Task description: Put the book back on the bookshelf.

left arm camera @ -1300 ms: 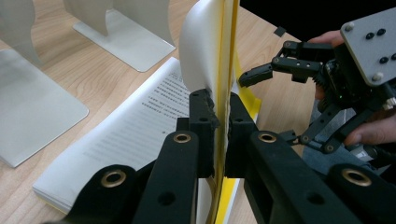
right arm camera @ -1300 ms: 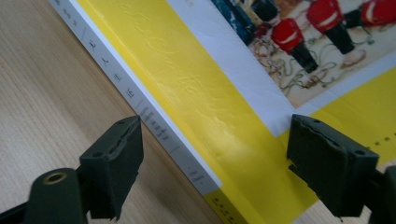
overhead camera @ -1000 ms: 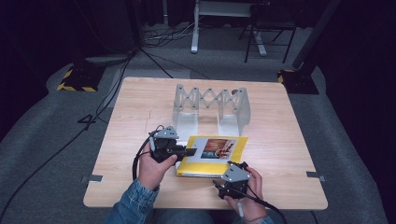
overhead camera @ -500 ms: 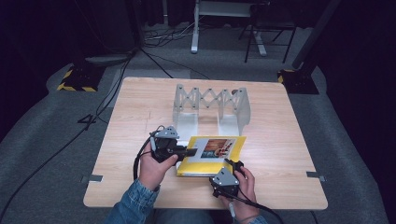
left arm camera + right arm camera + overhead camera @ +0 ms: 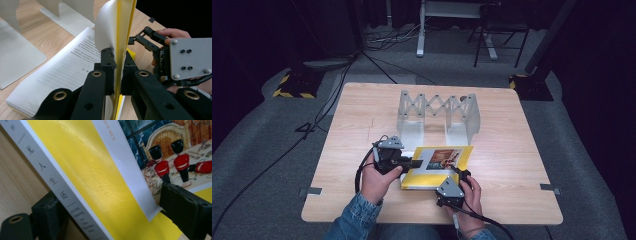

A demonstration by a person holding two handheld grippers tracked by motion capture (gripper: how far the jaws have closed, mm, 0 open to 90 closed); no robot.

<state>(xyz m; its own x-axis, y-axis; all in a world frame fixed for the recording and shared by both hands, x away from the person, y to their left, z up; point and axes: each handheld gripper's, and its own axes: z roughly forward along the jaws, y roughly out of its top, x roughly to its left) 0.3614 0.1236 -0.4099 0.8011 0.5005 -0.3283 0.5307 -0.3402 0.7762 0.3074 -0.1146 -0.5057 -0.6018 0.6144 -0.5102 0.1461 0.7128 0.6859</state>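
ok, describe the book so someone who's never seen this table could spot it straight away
On the wooden table, look at the near edge, in front of the pale metal rack. The book lies flat between the person's two hands. It is the one bright yellow thing, with a picture of red-coated guards on its cover; the left tongs pinch that cover's edge.

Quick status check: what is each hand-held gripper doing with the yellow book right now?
Left hand-held gripper: shut on the yellow book's lifted front cover.
Right hand-held gripper: open, jaws just widened, straddling the book's spine edge without pinching it.
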